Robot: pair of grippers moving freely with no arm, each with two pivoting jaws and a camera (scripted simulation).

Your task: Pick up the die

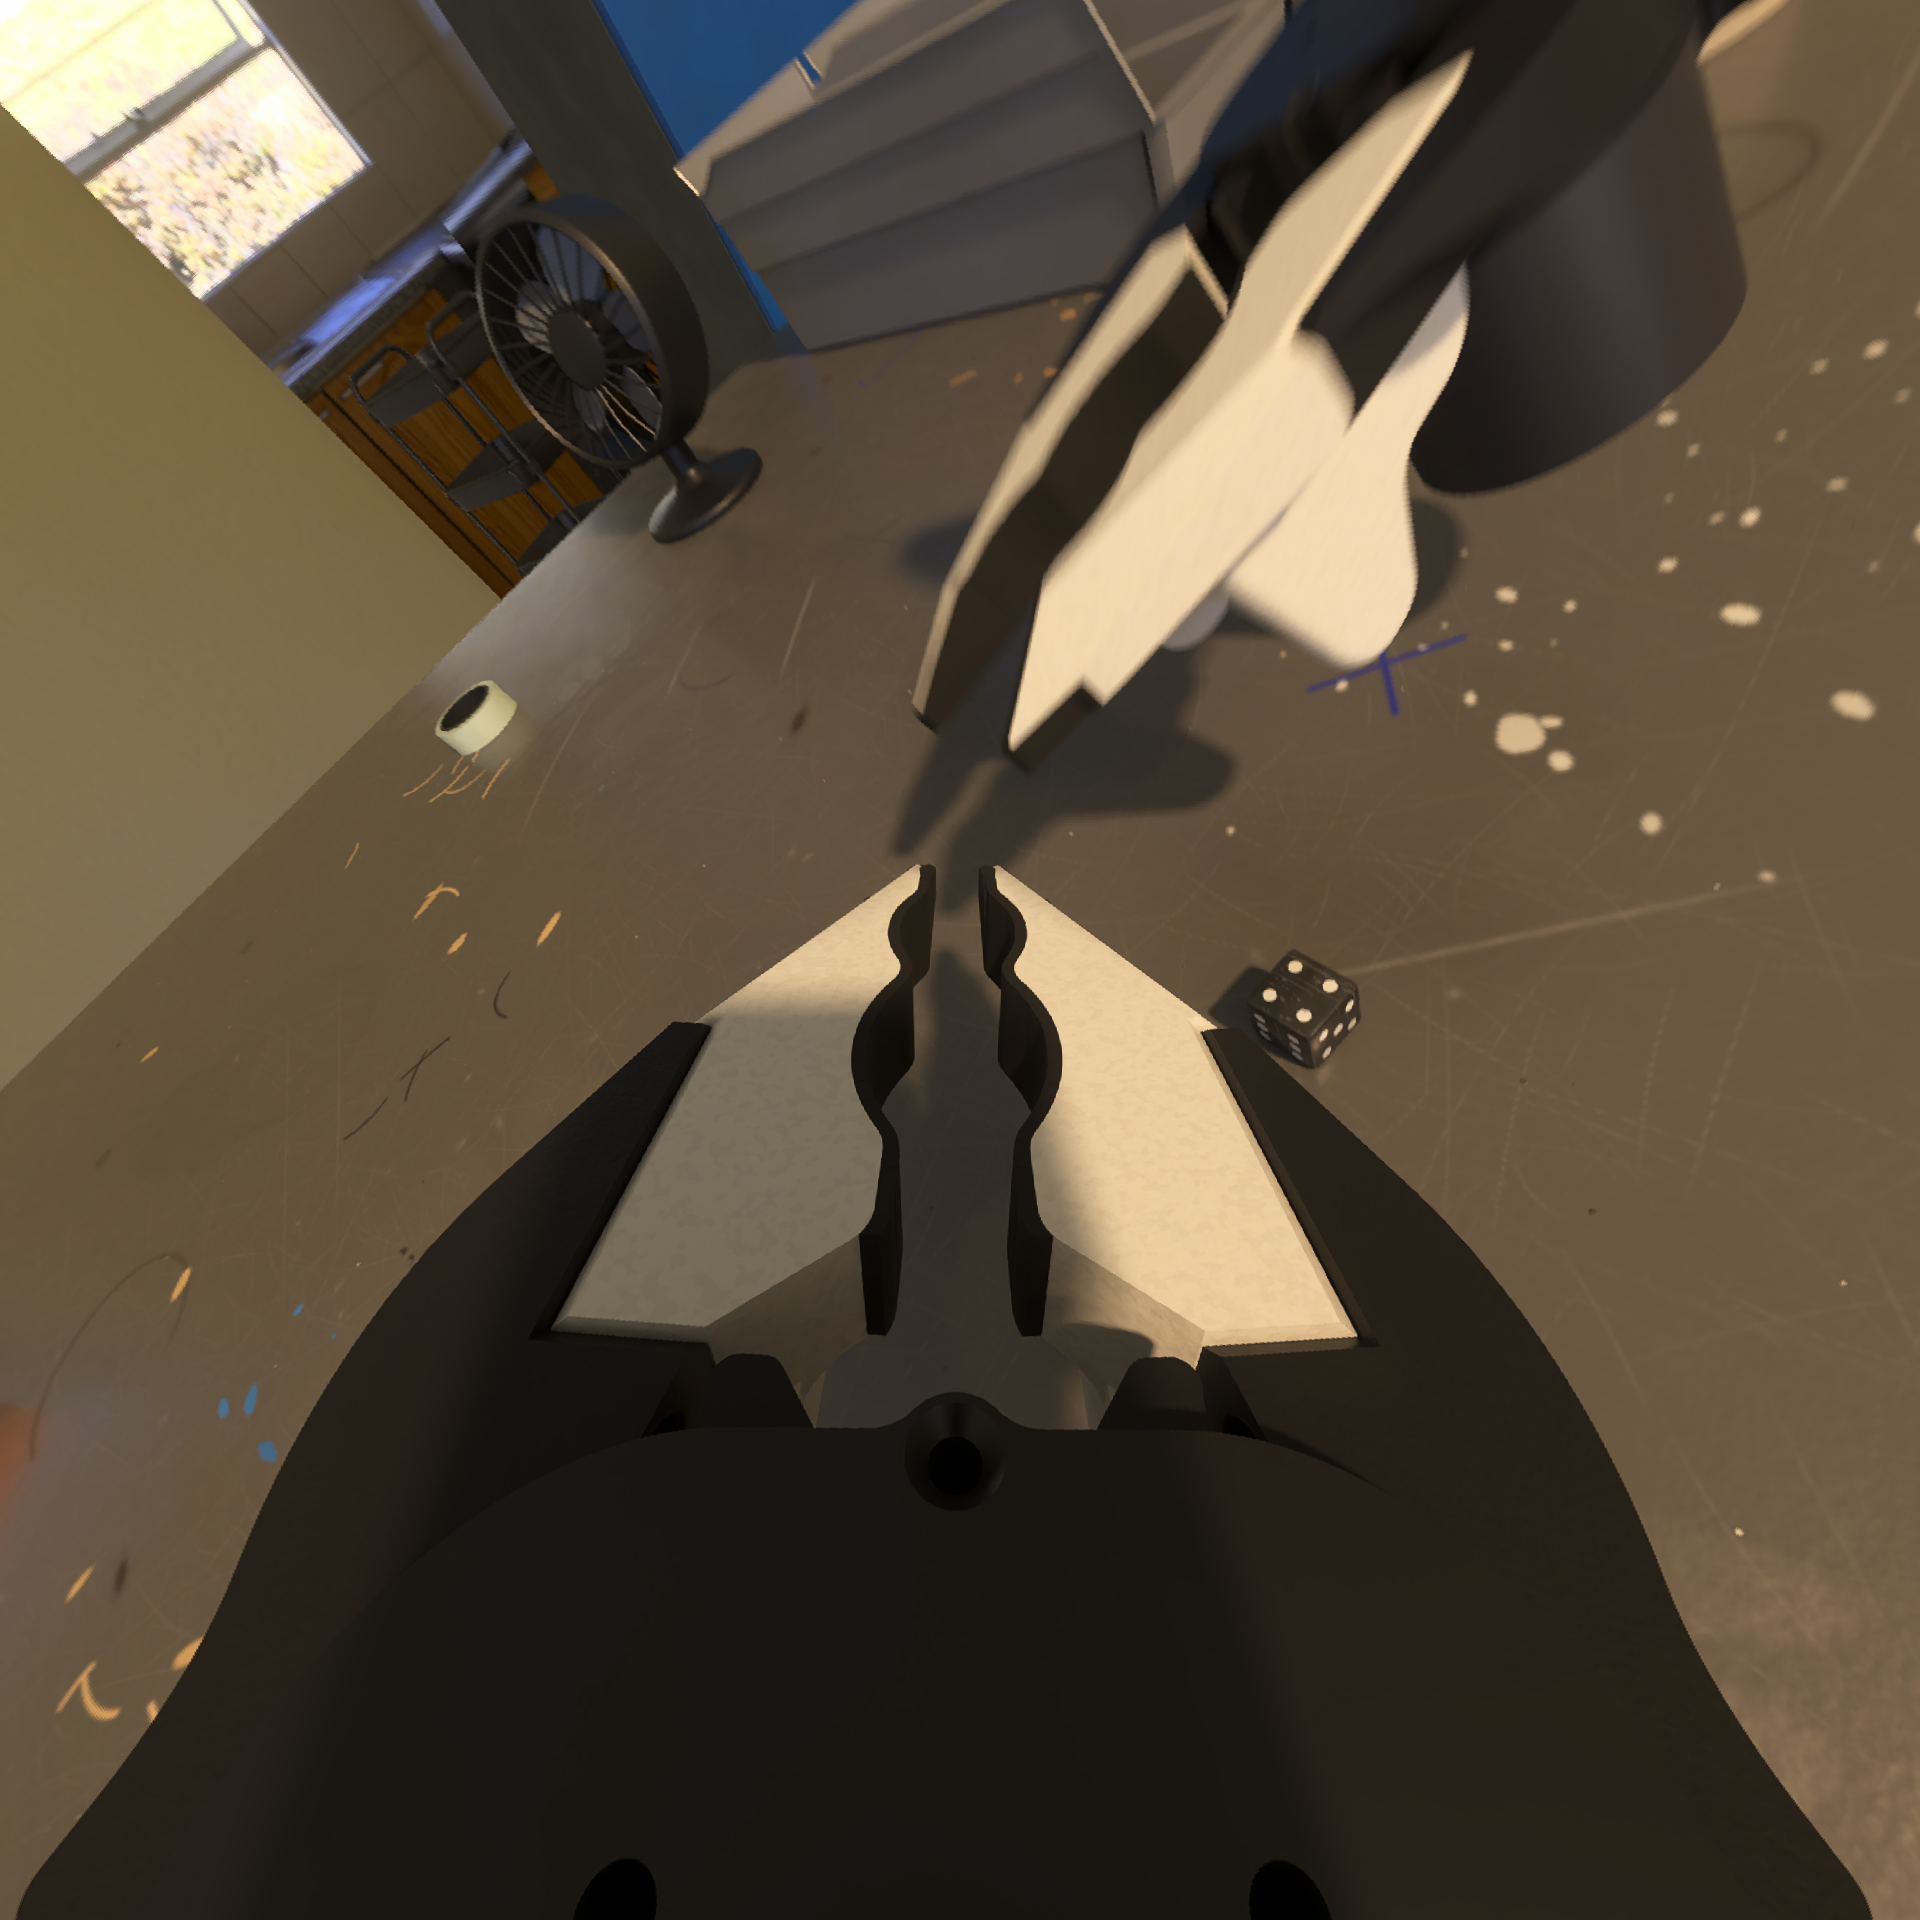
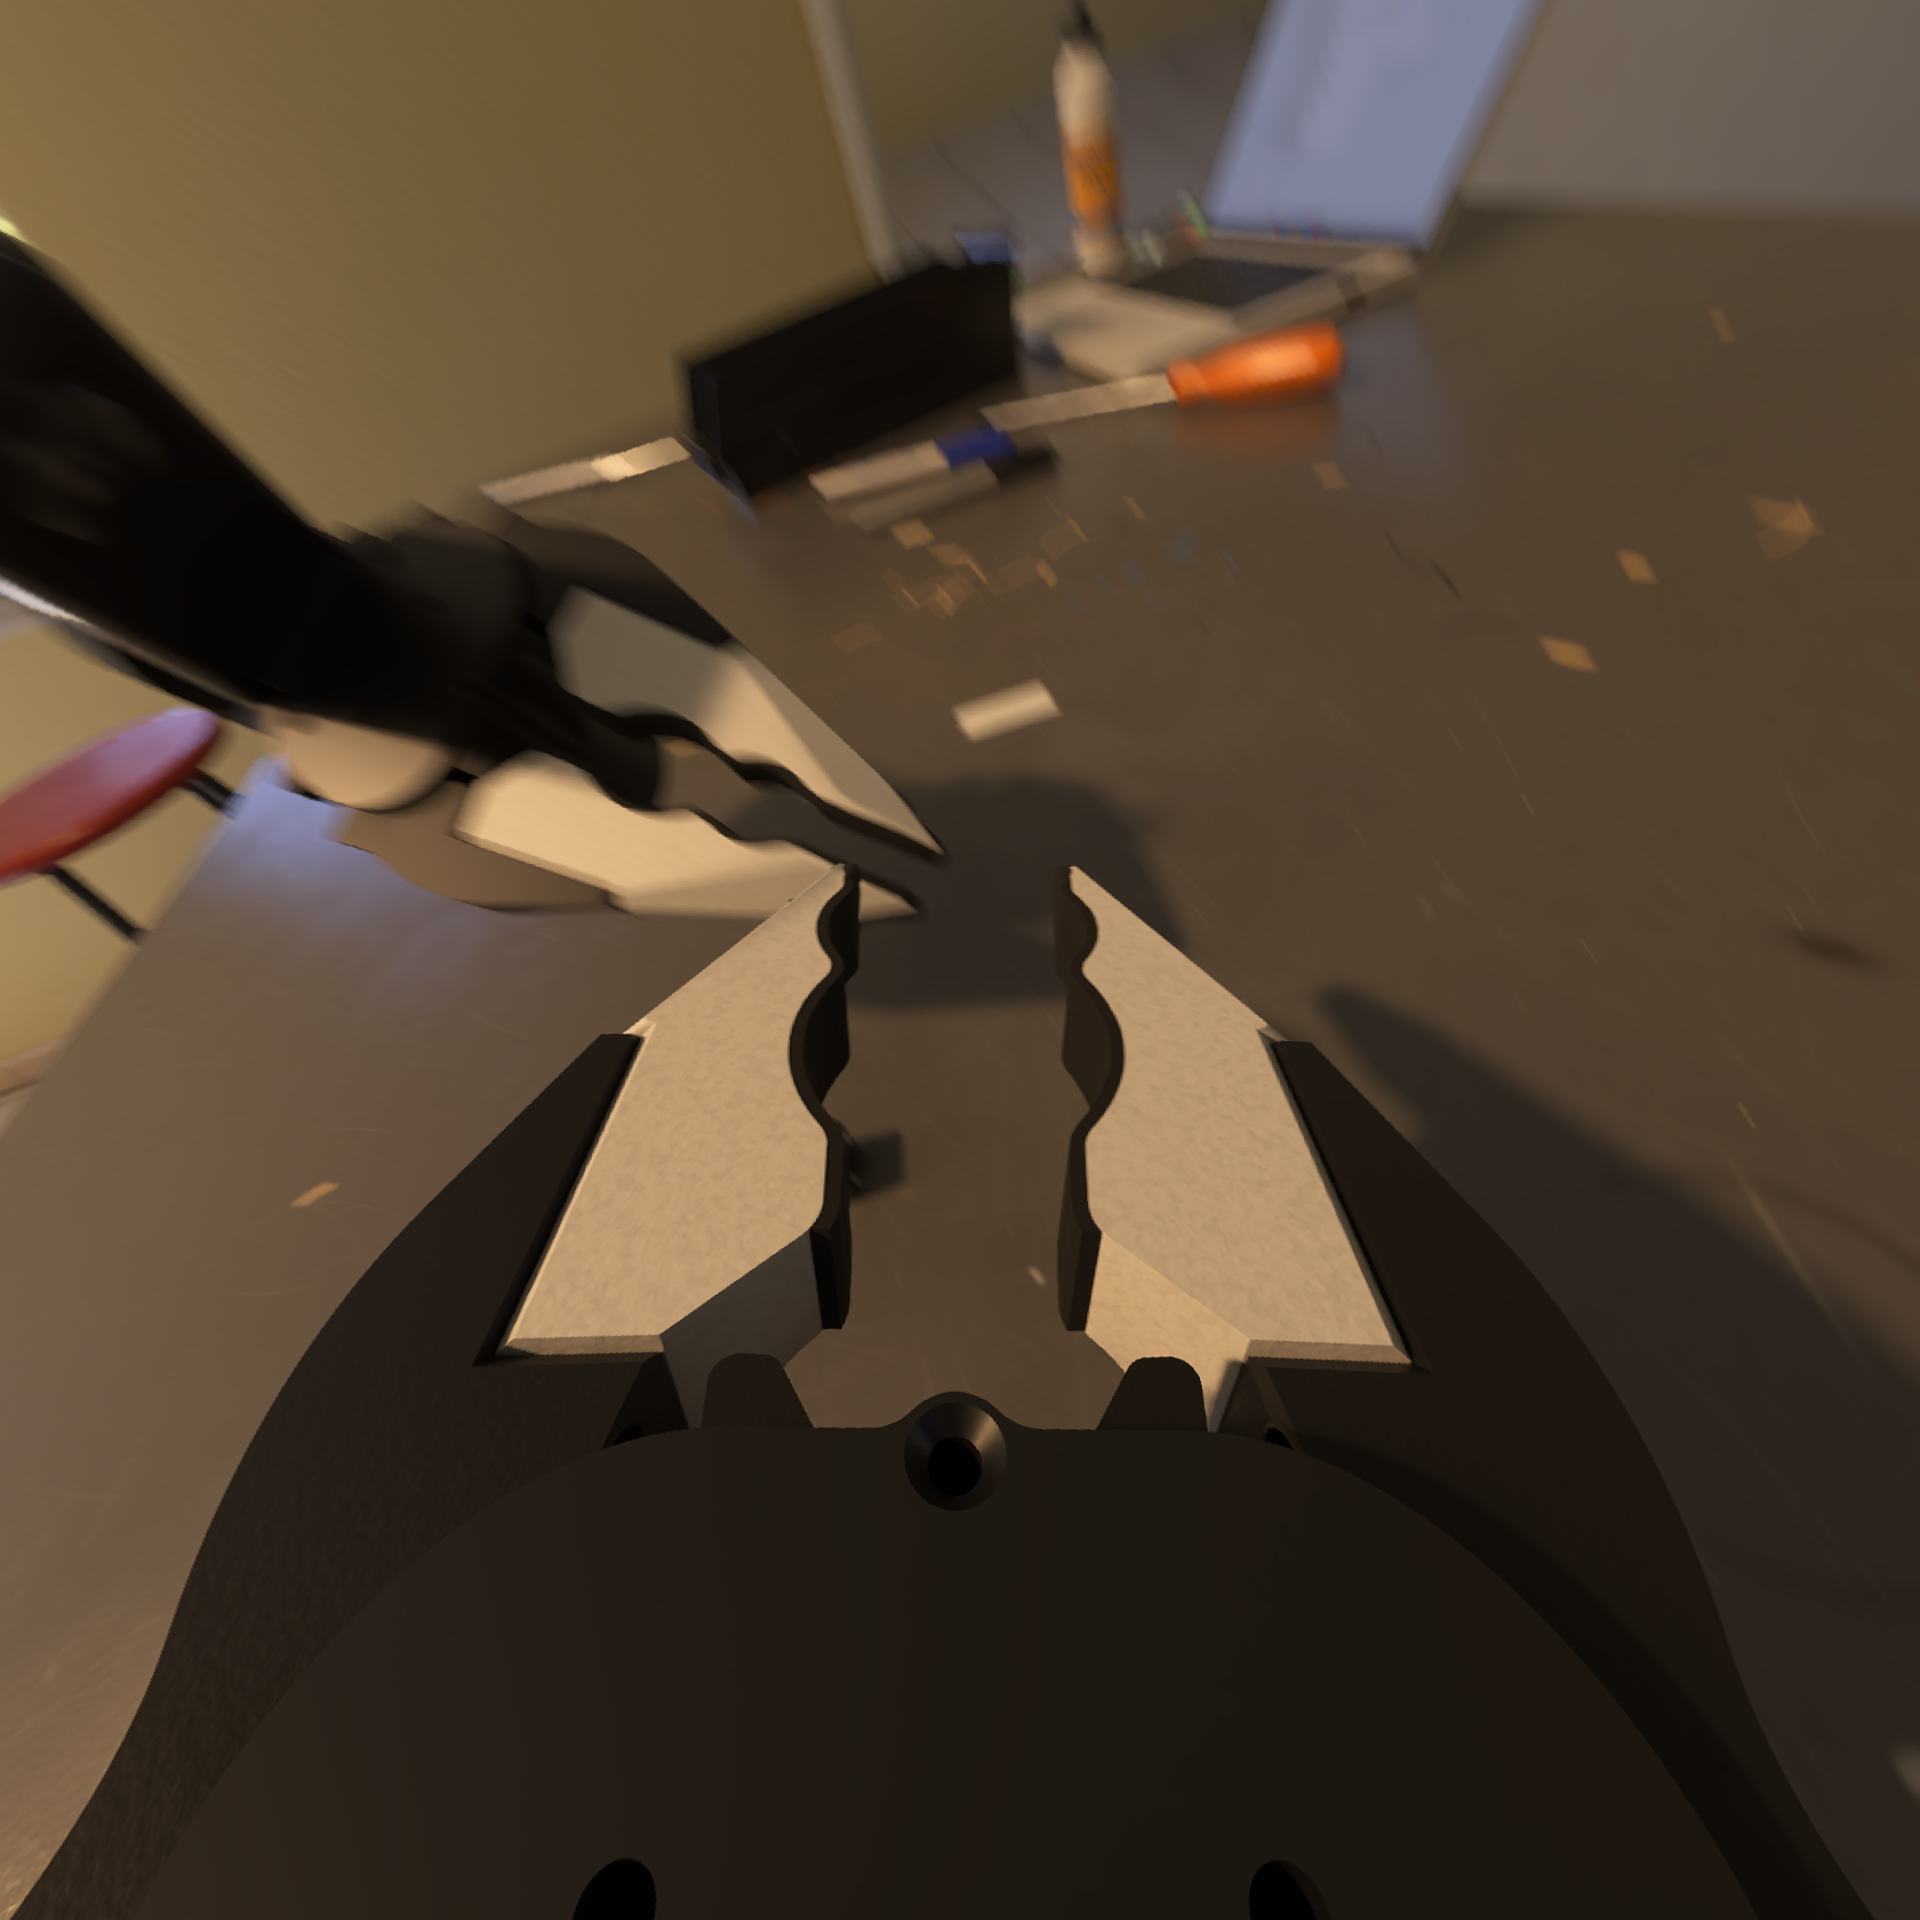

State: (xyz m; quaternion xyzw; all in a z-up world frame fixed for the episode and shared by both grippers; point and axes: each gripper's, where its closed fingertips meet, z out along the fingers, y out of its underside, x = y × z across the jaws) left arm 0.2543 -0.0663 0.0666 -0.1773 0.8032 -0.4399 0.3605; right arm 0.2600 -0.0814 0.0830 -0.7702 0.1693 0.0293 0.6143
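die: lying on the table, just right of the left gripper fingers, apart from them.
right gripper: hanging beyond the left gripper's tips, over the table.
tape roll: sitting far left, near the wall panel.
fan: standing behind the tape roll.
screwdriver: lying far back in the right wrist view, before the laptop.
bottle: standing left of the laptop.

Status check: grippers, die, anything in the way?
Left gripper nearly shut, empty. Right gripper open, empty. Die on table, right of left fingers. Path clear.
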